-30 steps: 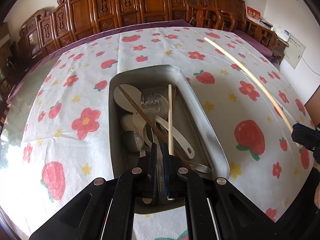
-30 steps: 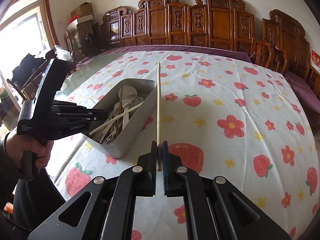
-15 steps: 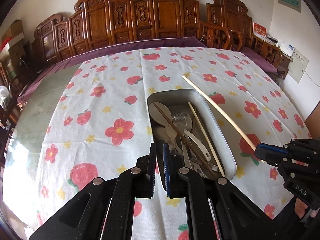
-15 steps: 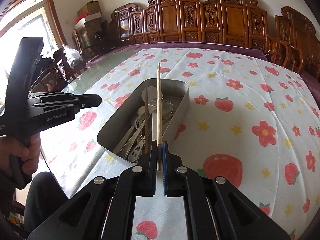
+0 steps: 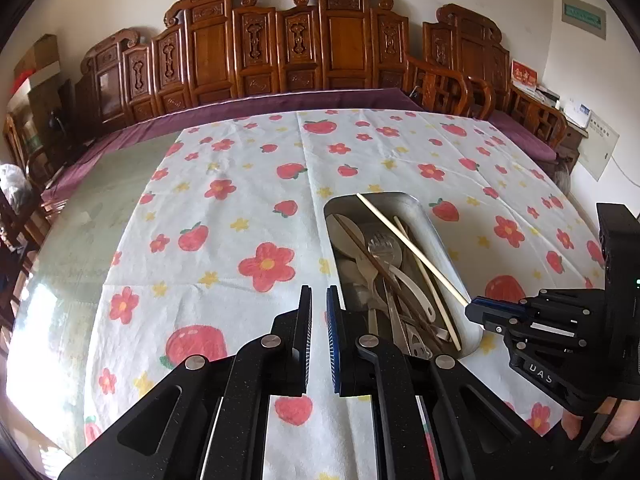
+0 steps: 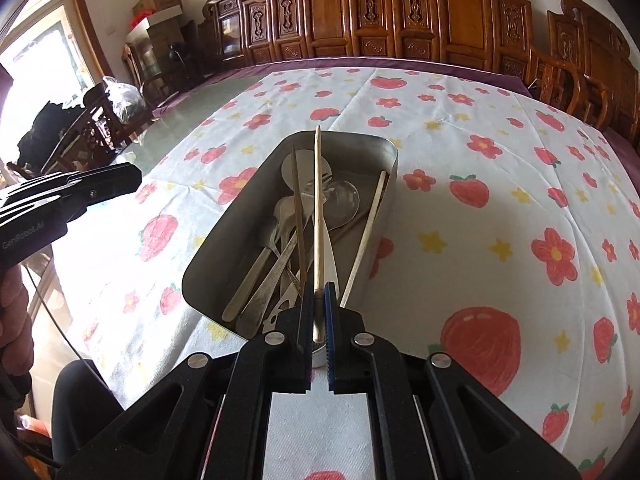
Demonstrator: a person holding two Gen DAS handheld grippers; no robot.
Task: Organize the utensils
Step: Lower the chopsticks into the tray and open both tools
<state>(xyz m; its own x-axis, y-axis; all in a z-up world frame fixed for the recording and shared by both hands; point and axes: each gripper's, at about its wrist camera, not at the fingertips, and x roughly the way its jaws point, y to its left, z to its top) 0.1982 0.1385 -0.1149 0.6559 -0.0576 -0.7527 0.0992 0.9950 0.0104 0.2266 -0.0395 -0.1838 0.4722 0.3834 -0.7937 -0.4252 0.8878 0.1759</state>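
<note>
A metal tray [image 5: 450, 248] [image 6: 224, 248] on the strawberry tablecloth holds spoons, a fork [image 5: 380, 244], a dark chopstick [image 6: 298, 216] and a pale chopstick [image 6: 368, 232] leaning on its right wall. My right gripper [image 6: 318, 296] [image 5: 480, 308] is shut on the near end of another pale chopstick [image 6: 318, 200] [image 5: 408, 248]. That stick hangs lengthwise over the tray, its far tip near the far rim. My left gripper [image 5: 318, 292] [image 6: 132, 178] is shut on nothing, over the cloth to the left of the tray.
The flowered cloth [image 5: 240, 240] covers most of a glass-topped table [image 5: 88, 216]. Carved wooden chairs [image 5: 320, 48] line the far side. A person's hand [image 5: 616, 428] grips the right tool. White paper [image 6: 320, 432] lies under the right gripper.
My left gripper has drawn back from above the tray and off to its left, and has risen. My right gripper has carried its chopstick leftward from over the cloth to over the tray.
</note>
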